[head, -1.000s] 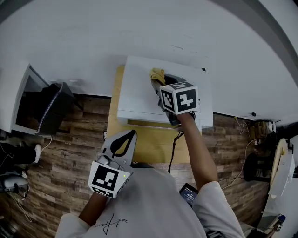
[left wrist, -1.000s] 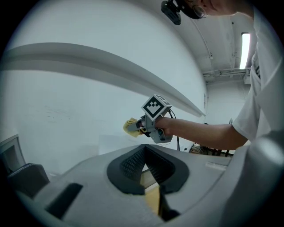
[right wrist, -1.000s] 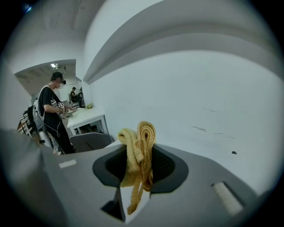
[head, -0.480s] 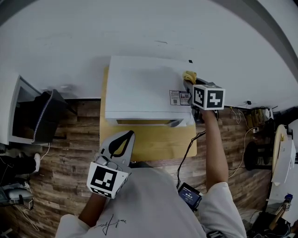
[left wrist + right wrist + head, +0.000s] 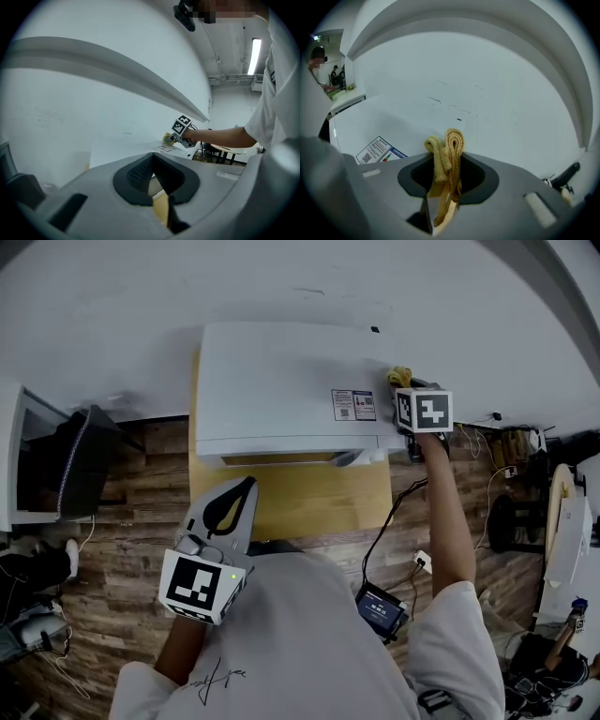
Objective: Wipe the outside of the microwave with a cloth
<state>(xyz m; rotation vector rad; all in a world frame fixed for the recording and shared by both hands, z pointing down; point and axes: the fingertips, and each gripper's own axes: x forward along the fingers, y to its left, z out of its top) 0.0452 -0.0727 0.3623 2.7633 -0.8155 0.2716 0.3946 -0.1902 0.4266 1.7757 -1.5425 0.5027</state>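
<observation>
Nearest, at lower left, the left gripper (image 5: 242, 493) is held with jaws together, empty. Farther up, the cloth (image 5: 400, 377) is clamped in the right gripper (image 5: 406, 390) at the right end of the microwave (image 5: 281, 381), whose length extends leftward.

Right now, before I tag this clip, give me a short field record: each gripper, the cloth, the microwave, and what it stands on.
left gripper: shut, empty, held low near the person, away from the microwave
right gripper: shut on the cloth, at the right edge of the microwave's top, towards the back
cloth: yellow, folded, sticking out past the jaws
microwave: white, printed label on its top near the right edge
support: wooden table against a white wall
</observation>
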